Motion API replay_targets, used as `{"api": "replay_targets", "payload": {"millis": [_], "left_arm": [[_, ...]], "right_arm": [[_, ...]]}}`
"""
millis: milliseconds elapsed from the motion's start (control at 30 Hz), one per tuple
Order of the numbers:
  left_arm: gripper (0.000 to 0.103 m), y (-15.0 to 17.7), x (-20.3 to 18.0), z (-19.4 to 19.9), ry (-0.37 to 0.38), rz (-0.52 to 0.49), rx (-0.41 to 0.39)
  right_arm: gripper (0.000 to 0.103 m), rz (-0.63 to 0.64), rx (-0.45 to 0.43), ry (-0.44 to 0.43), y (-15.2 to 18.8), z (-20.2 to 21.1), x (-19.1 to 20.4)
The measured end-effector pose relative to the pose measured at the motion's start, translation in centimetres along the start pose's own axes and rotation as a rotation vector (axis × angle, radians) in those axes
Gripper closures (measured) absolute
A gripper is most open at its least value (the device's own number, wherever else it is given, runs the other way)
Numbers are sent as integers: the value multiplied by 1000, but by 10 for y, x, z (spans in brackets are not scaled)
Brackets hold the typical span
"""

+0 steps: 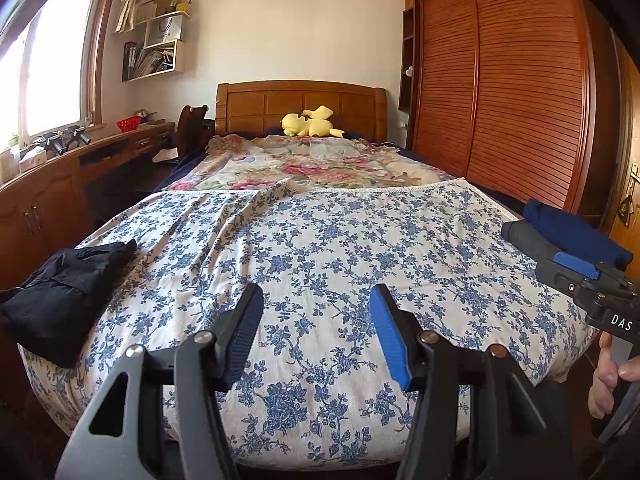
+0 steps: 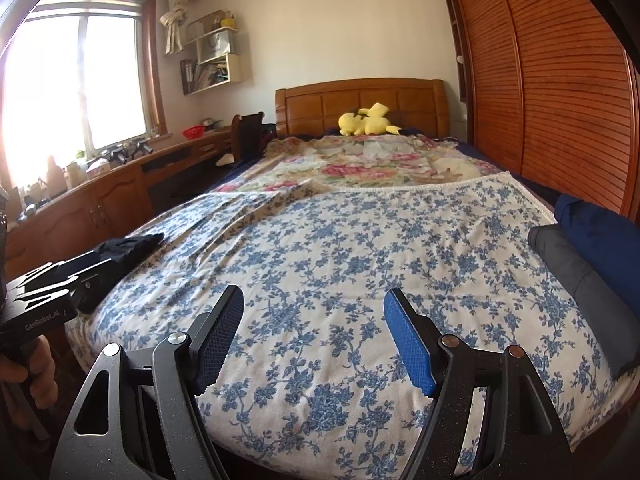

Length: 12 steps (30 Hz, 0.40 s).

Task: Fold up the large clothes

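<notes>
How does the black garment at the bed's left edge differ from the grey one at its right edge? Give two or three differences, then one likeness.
1. The black garment is crumpled and loose; the grey garment is folded into a smooth pad.
2. The black garment lies alone; the grey garment has a navy folded piece beside it.
Shared: both rest on the blue floral sheet, untouched by either tongs.

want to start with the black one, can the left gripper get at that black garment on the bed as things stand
Probably yes. The black garment lies crumpled at the bed's left edge, on the left gripper's own side, with only bare floral sheet between. Its jaws are open and empty.
</notes>
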State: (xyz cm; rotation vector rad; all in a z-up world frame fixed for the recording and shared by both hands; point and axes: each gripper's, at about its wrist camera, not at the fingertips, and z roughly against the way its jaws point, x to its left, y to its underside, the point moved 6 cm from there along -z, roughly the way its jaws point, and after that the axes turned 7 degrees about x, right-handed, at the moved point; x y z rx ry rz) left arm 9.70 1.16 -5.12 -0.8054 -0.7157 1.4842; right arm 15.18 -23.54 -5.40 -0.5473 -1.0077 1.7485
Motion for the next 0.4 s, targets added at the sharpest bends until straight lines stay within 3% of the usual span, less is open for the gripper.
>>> {"api": "replay_targets", "payload": {"millis": [400], "left_arm": [[48,0,0,1,1,-1,-4]], "right_arm": [[29,-4,-3,4,-1,0,-2]]}}
